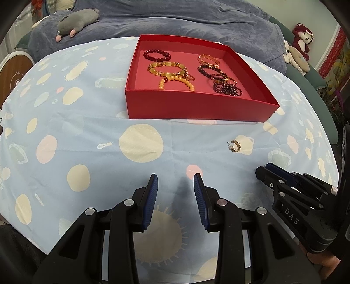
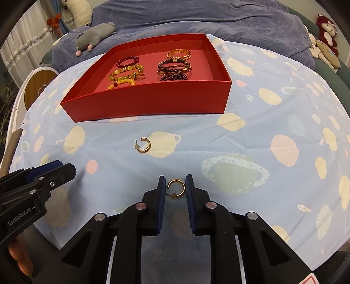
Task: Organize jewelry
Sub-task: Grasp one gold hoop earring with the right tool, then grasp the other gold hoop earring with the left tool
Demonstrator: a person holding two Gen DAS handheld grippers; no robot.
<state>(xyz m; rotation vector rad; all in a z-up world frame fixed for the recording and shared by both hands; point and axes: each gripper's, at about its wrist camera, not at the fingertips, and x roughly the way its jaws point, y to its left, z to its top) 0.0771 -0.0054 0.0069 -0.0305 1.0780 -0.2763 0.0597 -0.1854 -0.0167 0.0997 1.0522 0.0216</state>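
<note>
Right tool (image 2: pixel 175 185) narrow, pads bracketing a gold earring (image 2: pixel 176 188) near-side of the red tray (image 2: pixel 144 102); contact unclear. Seat it before lifting. Left tool (image 1: pixel 176 185) part-open, empty. Second earring (image 2: pixel 143 146) nearer the tray.

box (image 2: pixel 148 102): matt red card | cloth (image 2: pixel 251 135): soft printed fabric | earring (image 2: pixel 176 188): shiny gold metal

Counter cover: a light-blue cloth (image 1: pixel 87 135) printed with cream and pink planets is spread.
Behind: a rumpled slate-blue blanket (image 2: pixel 218 19) is seen.
On blanket: a grey plush animal (image 1: pixel 76 20) is laid.
Left edge: white curtains (image 2: pixel 19 50) are hung.
</note>
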